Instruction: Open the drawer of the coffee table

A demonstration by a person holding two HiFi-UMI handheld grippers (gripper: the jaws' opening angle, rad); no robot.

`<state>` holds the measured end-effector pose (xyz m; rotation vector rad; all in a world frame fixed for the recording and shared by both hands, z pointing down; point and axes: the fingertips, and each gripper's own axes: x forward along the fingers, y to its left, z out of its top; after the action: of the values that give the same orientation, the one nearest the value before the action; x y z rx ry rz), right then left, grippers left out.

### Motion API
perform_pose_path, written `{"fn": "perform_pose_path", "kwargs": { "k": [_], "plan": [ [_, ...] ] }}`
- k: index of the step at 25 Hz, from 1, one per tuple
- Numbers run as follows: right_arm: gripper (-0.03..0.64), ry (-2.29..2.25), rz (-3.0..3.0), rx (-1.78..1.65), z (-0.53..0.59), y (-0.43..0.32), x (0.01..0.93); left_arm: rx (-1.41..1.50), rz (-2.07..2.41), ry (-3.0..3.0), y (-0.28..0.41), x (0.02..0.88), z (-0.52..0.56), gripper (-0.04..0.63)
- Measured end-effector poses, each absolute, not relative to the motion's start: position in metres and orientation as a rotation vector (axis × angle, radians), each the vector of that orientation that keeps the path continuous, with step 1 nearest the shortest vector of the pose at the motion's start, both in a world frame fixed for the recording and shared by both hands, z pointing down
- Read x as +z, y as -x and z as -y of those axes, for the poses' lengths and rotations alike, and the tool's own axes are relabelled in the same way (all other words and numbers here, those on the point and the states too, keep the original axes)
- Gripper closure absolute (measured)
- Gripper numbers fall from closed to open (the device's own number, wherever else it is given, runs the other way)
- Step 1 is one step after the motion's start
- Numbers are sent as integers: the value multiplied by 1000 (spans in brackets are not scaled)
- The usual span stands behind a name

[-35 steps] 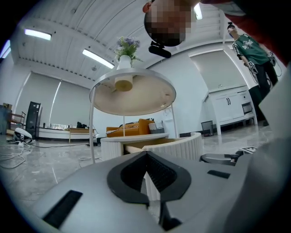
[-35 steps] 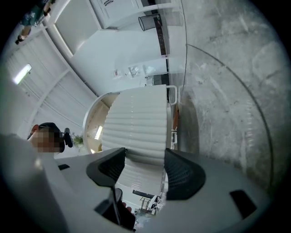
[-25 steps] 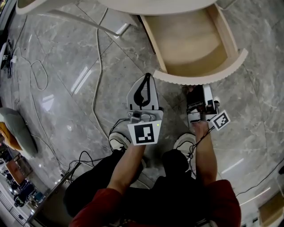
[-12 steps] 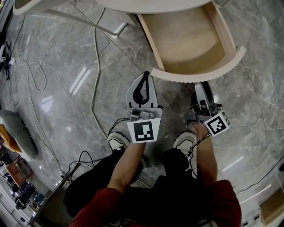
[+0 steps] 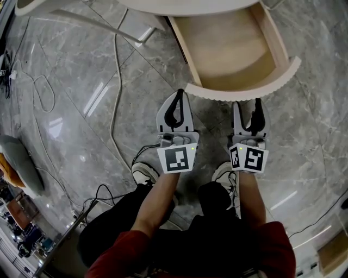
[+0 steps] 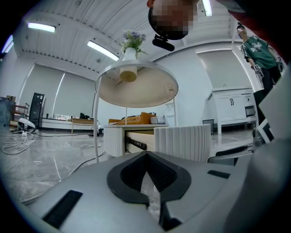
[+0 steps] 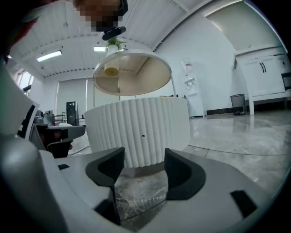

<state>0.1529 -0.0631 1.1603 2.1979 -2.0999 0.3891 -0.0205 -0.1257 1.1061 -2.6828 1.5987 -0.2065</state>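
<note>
The drawer point(image 5: 231, 49) stands well out from under the bench point(image 5: 179, 5), at the upper centre-right of the head view, so the pull looks all but done; what remains, by my judgement, is a clean release. The right claw point(image 5: 249, 104) sits just below the curved front point(image 5: 242, 93), at centre-right of the frame, its jaws spread with only floor point(image 5: 81, 81) between them; the front stands just beyond the tips, and I see no contact. To finish well, keep those jaws apart and draw the claw straight back along the pull line, level, so neither tip catches the front's lower edge or nudges the drawer back in; if more travel is wanted, push or hook at the middle of the front rather than a corner, since an off-centre pull could skew it on its runners. The left claw point(image 5: 178, 98), left of it at mid-frame, has its jaws pressed together on nothing and is best kept idle, apart from the front.

The drawer is a shallow tray of pale wood, bare inside; its front is a cream, vertically ribbed arc wider than the box, overhanging on both sides; the right gripper view shows a small dark dot near its middle and no handle; the left gripper view shows a dark runner along its side.
</note>
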Motion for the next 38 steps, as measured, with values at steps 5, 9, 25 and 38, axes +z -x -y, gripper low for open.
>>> {"fn": "perform_pose_path", "kwargs": {
  "k": [5,9,25,38],
  "plan": [
    [468,-2261,2054,350,58,-160,1156,-208,-1598,2682,23,1108,126,583],
    [589,-2264,2001,318,56,-166,1151,-242,-1582,2655,26,1103,130,583],
    [595,-2092,2032,302,76,-139,894,-396,-1349,2679,89,908,160,583],
    [595,-2081,2119,344,94,-108,584,-382,-1542,2755,84,562,149,583]
  ]
}}
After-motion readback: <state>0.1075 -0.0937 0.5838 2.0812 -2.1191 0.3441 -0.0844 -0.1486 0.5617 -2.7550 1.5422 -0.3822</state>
